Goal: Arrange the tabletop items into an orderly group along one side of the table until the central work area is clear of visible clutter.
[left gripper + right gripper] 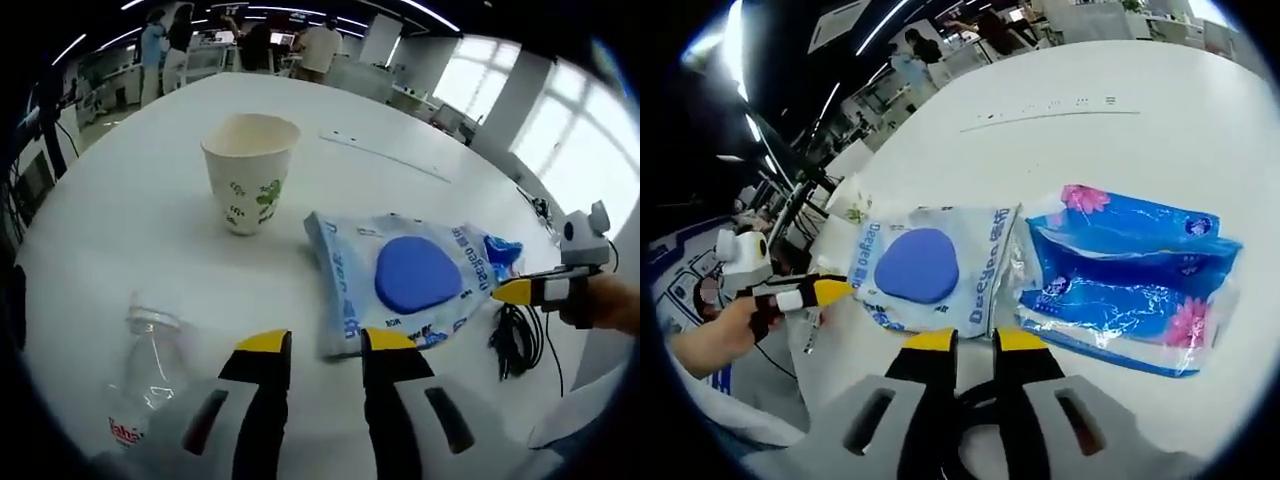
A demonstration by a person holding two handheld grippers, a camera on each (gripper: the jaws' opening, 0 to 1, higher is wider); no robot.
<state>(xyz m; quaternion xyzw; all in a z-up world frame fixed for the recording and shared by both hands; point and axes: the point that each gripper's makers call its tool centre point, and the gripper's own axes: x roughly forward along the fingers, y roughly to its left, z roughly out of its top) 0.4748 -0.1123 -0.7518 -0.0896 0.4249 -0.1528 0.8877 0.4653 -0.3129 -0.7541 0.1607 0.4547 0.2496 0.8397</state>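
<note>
Both grippers [325, 342] [975, 340] hover empty, jaws slightly parted; cup [250, 172], bottle [146, 370], wipes [405, 277], tissues [1130, 283] crowd mid-table [120, 210]; far edge bare.

Open tabletop [420, 120] beyond paper cup [250, 172]; wipes pack [405, 275], clear bottle [150, 365] crowd near edge.

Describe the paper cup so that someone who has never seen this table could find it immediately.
On the white round table, look behind the clear plastic bottle and left of the blue-and-white wipes pack. The paper cup stands upright there, cream with green leaf prints, the only open-topped item.
</note>
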